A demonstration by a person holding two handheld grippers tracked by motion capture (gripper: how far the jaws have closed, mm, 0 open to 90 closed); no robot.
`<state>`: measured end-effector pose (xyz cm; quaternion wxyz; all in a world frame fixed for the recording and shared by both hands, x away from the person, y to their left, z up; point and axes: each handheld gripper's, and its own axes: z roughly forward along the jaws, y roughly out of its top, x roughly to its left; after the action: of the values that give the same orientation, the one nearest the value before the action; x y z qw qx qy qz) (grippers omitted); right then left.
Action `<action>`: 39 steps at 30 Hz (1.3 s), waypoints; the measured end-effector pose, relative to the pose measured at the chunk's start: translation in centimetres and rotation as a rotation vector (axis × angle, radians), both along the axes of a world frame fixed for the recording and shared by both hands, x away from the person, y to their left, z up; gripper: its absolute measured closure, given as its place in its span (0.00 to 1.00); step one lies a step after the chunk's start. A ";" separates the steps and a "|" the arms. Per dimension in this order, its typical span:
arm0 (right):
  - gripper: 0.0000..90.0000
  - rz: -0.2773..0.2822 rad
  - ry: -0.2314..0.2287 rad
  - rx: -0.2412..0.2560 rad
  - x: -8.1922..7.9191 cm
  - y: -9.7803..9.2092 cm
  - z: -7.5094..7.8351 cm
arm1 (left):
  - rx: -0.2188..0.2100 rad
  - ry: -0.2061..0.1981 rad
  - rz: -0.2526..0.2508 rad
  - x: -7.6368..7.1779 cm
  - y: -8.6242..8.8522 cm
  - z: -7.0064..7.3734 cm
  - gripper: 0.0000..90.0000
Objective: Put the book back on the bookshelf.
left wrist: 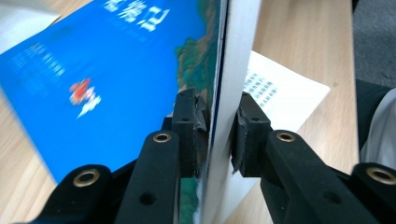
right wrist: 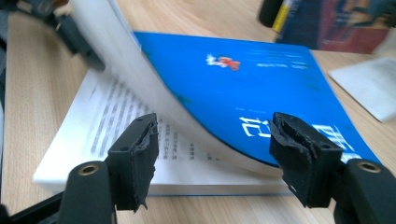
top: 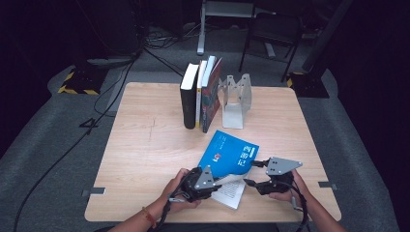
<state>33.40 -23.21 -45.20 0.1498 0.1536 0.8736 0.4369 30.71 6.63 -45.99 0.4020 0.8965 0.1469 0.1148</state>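
A blue book (top: 227, 154) lies near the front edge of the wooden desk (top: 145, 145), between the person's two hands, with its front section lifted clear of the pages beneath. The left claw (top: 218, 180) is clamped on that lifted section: in the left gripper view, one pad presses the blue cover (left wrist: 107, 79) and the other presses the white page block (left wrist: 238, 60), with the section standing edge-on between the jaws. The remaining pages (top: 231, 192) lie flat on the desk, printed text facing up, directly under the raised section. In the right gripper view, the lifted section curves upward from the spine side toward the left claw (right wrist: 70, 32), and the exposed page (right wrist: 107, 121) shows lines of print. The right claw (top: 250, 173) is spread wide at the right side of the book; its jaws stand well apart, one over the open page and one over the blue cover (right wrist: 261, 79), gripping nothing. At the far side of the desk, a row of upright books (top: 199, 94) stands just beside a metal bookend (top: 235, 99). The upright books are well apart from the blue book.
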 end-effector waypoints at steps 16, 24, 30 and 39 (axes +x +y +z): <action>0.71 0.046 -0.100 -0.033 1.4 3.3 -0.9 | -0.032 0.001 0.134 1.0 5.2 0.1 0.75; 0.76 0.070 -0.123 -0.080 1.4 4.8 -0.3 | 0.033 -0.055 0.191 -0.1 3.4 0.4 0.50; 0.76 0.085 -0.103 -0.082 1.6 5.3 -0.1 | 0.040 -0.048 0.216 0.7 2.2 -0.1 0.47; 0.50 0.034 -0.051 -0.032 2.9 4.4 -0.7 | 0.039 -0.087 0.195 1.2 2.2 -0.3 0.77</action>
<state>36.33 -18.86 -45.87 0.1669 0.1253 0.8789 0.4290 31.93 8.82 -46.25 0.3773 0.8798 0.2136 0.1949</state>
